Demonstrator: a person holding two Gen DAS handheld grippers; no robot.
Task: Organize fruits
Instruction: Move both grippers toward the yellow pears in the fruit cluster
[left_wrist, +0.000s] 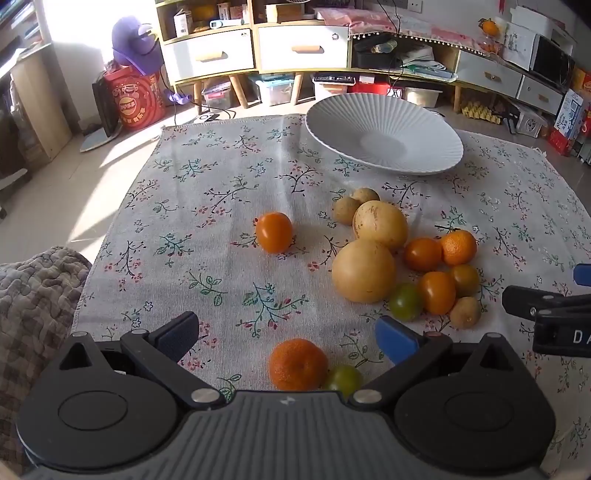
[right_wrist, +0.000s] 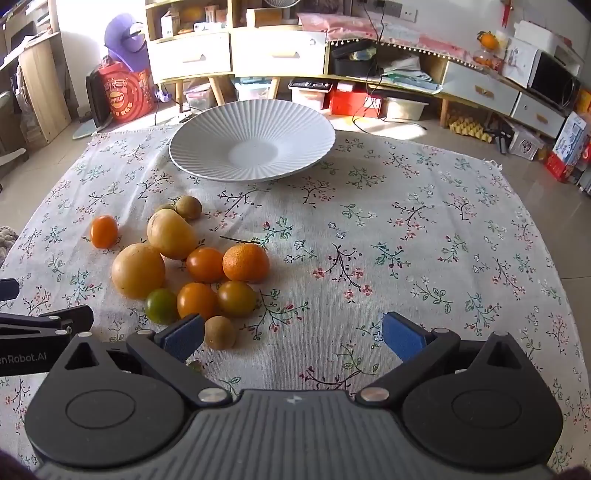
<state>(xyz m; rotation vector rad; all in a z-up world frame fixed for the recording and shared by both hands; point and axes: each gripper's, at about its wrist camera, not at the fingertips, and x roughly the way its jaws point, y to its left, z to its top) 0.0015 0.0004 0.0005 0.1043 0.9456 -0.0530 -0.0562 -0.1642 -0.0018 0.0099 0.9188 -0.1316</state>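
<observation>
A white ribbed plate (left_wrist: 384, 122) (right_wrist: 207, 147) stands empty at the far side of the floral cloth. A cluster of fruit lies nearer: two big yellow fruits (left_wrist: 364, 271) (right_wrist: 138, 271), orange tomatoes (left_wrist: 436, 291) (right_wrist: 205, 264), a tangerine (left_wrist: 458, 246) (right_wrist: 245, 263), green tomatoes and small brown fruits. One orange tomato (left_wrist: 274, 232) (right_wrist: 104, 231) lies apart to the left. My left gripper (left_wrist: 288, 338) is open, with a tangerine (left_wrist: 297, 364) and a green tomato (left_wrist: 343, 378) between its fingers. My right gripper (right_wrist: 293, 338) is open and empty, right of the cluster.
The floral cloth (left_wrist: 221, 206) (right_wrist: 406, 240) covers the table. A quilted grey fabric (left_wrist: 33, 295) lies at its left edge. Shelves, drawers and boxes stand on the floor beyond the table.
</observation>
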